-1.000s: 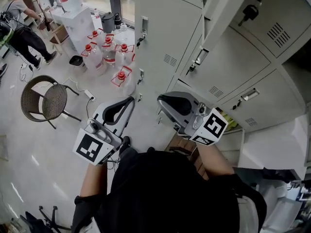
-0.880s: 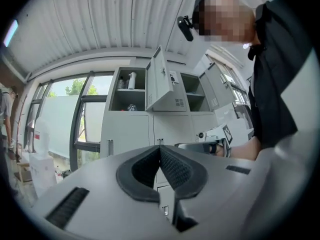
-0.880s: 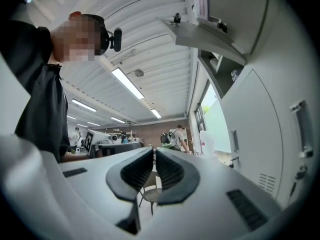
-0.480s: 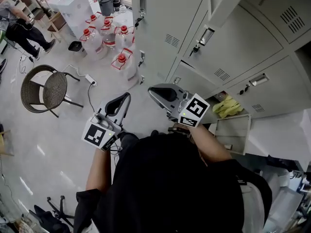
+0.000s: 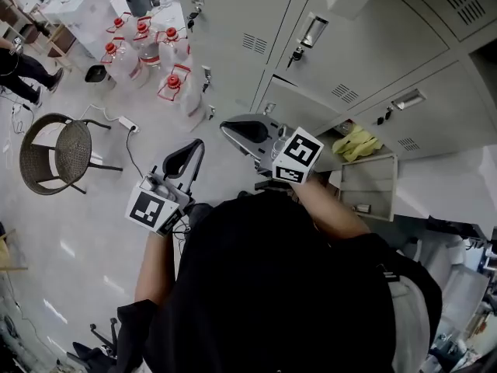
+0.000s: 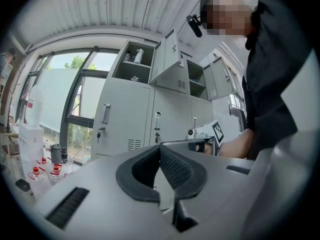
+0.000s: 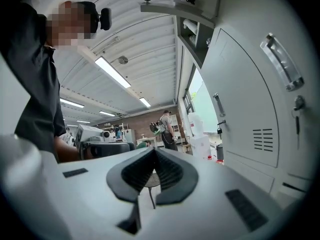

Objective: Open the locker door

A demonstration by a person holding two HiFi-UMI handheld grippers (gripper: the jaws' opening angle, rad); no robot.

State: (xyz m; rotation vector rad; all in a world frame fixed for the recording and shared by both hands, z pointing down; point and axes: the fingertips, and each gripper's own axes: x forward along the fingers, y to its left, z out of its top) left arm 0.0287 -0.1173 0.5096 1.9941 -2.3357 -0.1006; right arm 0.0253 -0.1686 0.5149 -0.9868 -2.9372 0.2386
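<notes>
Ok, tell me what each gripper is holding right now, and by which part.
Nothing is held. The left gripper and the right gripper each have their jaws shut together with nothing between them.

The person wears a black short-sleeved shirt (image 5: pixel 272 286). Just ahead of the shirt, the left gripper (image 5: pixel 199 143) and the right gripper (image 5: pixel 225 125) are pale grey shells with black ribbed pads (image 6: pixel 177 166). Each carries a white cube (image 5: pixel 297 155) printed with black square markers.
</notes>
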